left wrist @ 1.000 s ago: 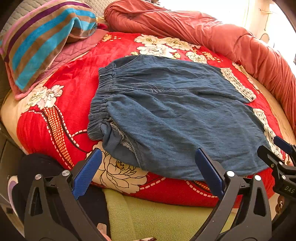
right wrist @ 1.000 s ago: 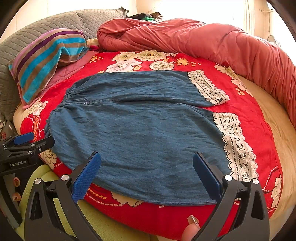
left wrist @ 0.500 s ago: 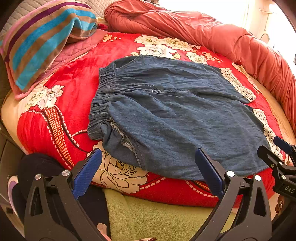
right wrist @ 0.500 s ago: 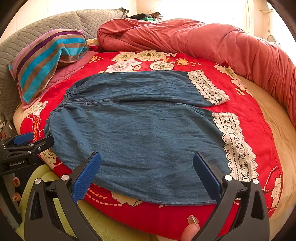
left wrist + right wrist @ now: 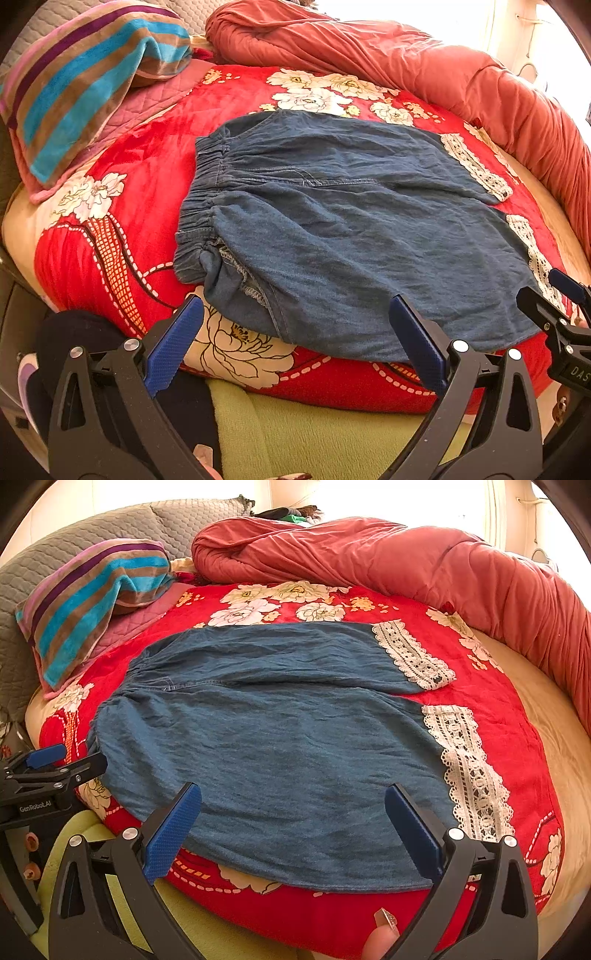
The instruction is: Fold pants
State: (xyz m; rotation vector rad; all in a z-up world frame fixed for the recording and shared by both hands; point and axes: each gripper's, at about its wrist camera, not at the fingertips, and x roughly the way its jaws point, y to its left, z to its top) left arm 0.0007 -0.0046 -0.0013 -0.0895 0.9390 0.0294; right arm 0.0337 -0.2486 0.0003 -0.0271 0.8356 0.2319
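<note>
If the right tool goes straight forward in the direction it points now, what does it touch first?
Probably the near edge of the blue pants, which lies between the open fingers of the right tool on the red blanket. Depth is unclear, so it may pass just above the fabric.

White lettering "GenRobot.AI" stands on the black body of the left hand-held gripper at the left edge of the right wrist view. At the lower right edge of the left wrist view, the right hand-held gripper shows the cut-off letters "DAS".
</note>
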